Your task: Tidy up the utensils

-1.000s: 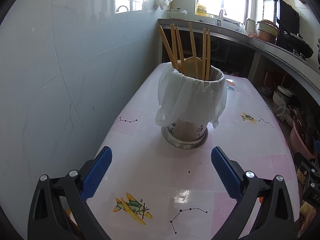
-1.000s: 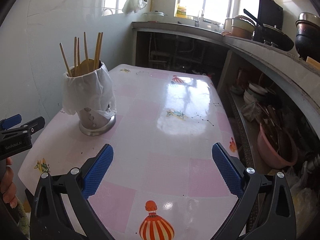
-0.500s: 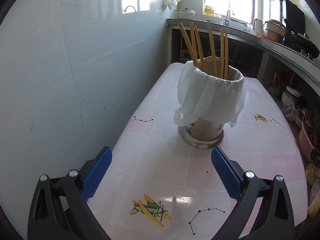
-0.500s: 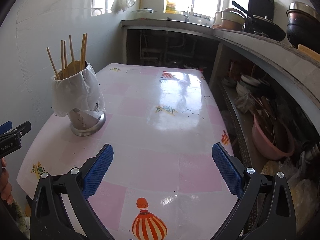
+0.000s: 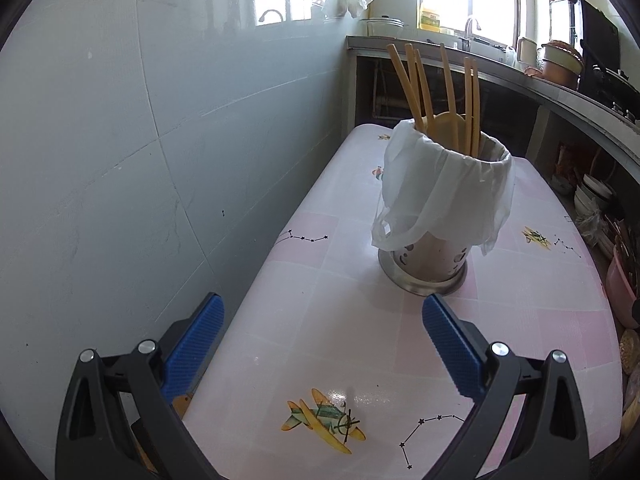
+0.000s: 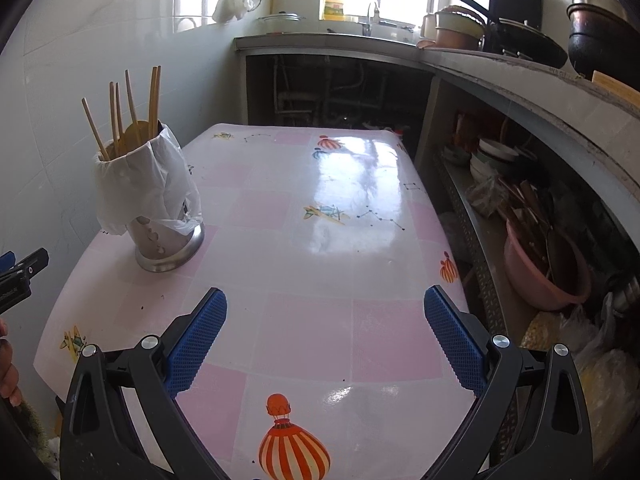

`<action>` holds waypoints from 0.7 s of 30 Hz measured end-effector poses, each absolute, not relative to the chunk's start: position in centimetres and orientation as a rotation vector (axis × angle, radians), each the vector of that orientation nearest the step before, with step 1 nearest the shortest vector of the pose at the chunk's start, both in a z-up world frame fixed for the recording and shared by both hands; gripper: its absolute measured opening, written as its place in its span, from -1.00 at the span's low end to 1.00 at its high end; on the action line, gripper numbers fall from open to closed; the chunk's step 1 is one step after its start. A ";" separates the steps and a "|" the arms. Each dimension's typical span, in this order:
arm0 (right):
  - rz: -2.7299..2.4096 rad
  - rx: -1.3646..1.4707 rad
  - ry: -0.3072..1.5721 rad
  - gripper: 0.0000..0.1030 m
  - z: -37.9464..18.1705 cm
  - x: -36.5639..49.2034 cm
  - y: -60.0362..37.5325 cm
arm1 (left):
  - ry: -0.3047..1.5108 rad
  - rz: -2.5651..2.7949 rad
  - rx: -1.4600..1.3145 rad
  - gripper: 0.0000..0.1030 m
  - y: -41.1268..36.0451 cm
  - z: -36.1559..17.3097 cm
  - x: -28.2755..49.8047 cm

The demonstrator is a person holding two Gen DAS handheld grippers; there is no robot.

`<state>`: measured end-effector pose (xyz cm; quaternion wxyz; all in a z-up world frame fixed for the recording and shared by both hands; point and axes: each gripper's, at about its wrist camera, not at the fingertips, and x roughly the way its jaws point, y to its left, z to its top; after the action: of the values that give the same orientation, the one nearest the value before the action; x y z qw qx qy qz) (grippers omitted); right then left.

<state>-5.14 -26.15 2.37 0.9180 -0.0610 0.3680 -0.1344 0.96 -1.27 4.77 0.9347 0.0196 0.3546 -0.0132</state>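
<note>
While both tools hover over a pink-and-white checked table (image 6: 320,216), the left gripper (image 5: 322,320) stands with its blue-padded jaws spread wide and nothing between them, its left finger out past the table's left edge beside the grey tiled wall (image 5: 120,140) and its right finger over the tabletop. The right gripper (image 6: 326,316) is likewise spread wide and empty, poised above the near end of the table, over a printed red-striped balloon (image 6: 294,446).

Ahead of the left gripper and slightly to its right, a perforated steel utensil holder (image 5: 428,262) stands upright on the table's left side, near the wall. A thin white plastic bag (image 5: 436,196) is draped over its rim and hangs partway down its sides. Several wooden chopsticks (image 5: 420,84) rise from it at a fan of angles, with a pale wooden spoon (image 5: 446,128) showing just above the rim among them.

From the right wrist camera the same holder sits far to the left, well apart from the right gripper, and the tip of the left gripper, with part of a hand (image 6: 8,372) beneath it, shows at the frame's left edge. Beyond the table runs a concrete counter (image 6: 500,68) crowded with pots, with bowls and a pink basin (image 6: 540,276) on the shelf beneath it.
</note>
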 end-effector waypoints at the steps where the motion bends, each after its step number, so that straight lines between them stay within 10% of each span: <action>1: -0.277 -0.127 0.757 0.84 2.4 -5.1 -26.1 | 0.725 -0.028 0.042 0.89 -1.4 4.8 0.9; 21: -0.259 -0.150 0.738 0.84 2.7 -5.3 -25.6 | 0.711 -0.052 0.049 0.89 -1.9 5.2 0.6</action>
<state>-5.34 -25.58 2.68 0.9218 -0.0731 0.3593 -0.1260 0.59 -1.90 5.16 0.9368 0.0239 0.3480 -0.0254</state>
